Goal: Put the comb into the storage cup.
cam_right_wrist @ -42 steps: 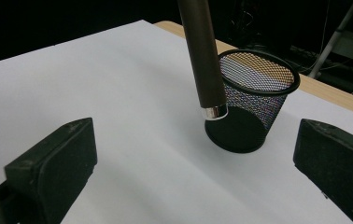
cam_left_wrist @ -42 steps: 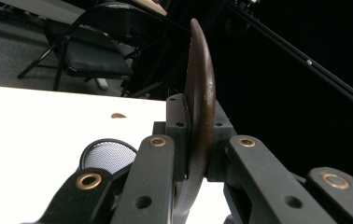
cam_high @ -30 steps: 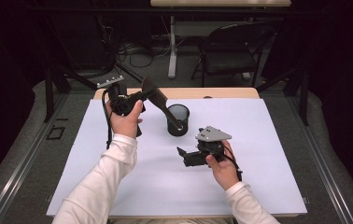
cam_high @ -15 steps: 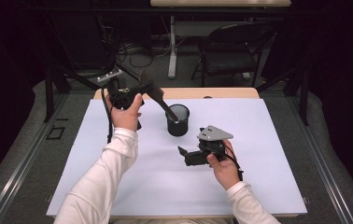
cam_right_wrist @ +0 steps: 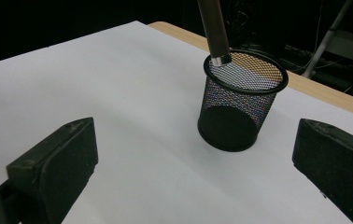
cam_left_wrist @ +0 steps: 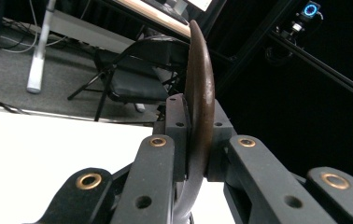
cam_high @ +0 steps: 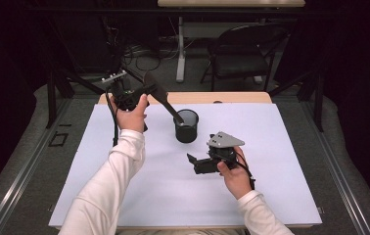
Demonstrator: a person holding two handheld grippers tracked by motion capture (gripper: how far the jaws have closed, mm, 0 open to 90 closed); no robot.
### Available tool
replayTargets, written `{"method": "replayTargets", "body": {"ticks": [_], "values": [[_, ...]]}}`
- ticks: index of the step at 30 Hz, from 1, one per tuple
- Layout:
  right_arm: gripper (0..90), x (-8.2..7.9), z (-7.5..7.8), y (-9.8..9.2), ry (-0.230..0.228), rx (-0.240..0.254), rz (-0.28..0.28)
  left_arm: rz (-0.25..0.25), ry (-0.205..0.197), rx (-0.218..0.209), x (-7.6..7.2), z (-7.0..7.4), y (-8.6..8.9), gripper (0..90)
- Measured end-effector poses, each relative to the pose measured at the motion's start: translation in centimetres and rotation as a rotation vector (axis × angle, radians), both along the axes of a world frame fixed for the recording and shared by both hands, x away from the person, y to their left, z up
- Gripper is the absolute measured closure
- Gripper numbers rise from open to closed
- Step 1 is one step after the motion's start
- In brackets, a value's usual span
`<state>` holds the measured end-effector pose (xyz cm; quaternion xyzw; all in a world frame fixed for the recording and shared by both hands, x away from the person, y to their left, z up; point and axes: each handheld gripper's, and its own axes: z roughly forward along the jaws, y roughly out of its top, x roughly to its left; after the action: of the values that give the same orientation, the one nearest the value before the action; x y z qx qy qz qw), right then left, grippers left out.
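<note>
My left tool (cam_high: 135, 94) clamps the spatula (cam_high: 159, 95); I'd lower its handle straight into the mesh cup (cam_high: 186, 126) at 12 o'clock, right tool (cam_high: 200, 165) wide open, empty.

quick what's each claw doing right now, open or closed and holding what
Left claw: closed on the dark spatula, whose handle end is at the mesh cup's rim.
Right claw: open, holding nothing, low over the white table cover.
</note>
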<state>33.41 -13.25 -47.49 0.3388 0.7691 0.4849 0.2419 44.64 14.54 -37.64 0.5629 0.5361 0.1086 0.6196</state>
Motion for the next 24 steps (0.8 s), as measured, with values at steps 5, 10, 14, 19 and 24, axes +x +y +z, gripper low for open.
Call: {"method": "replayTargets", "body": {"ticks": [5, 10, 14, 19, 24], "values": [[0.0, 0.0, 0.0, 0.0, 0.003, 0.0, -0.001, 0.012, 0.003, 0.002, 0.5, -0.3, 0.0, 84.0], [0.0, 0.0, 0.0, 0.0, 0.005, 0.001, -0.002, 0.02, 0.008, -0.007, 0.9, -0.6, -0.1, 84.0], [0.0, 0.0, -0.1, 0.0, 0.007, -0.001, -0.001, 0.031, 0.019, -0.01, 1.3, -0.9, -0.2, 84.0], [0.0, 0.0, -0.1, -0.1, 0.006, 0.001, -0.002, 0.032, 0.028, -0.01, 1.6, -1.3, -0.5, 84.0], [0.0, 0.0, -0.1, -0.1, 0.007, 0.003, -0.003, 0.037, 0.032, -0.009, 1.9, -1.6, -0.8, 84.0]]}}
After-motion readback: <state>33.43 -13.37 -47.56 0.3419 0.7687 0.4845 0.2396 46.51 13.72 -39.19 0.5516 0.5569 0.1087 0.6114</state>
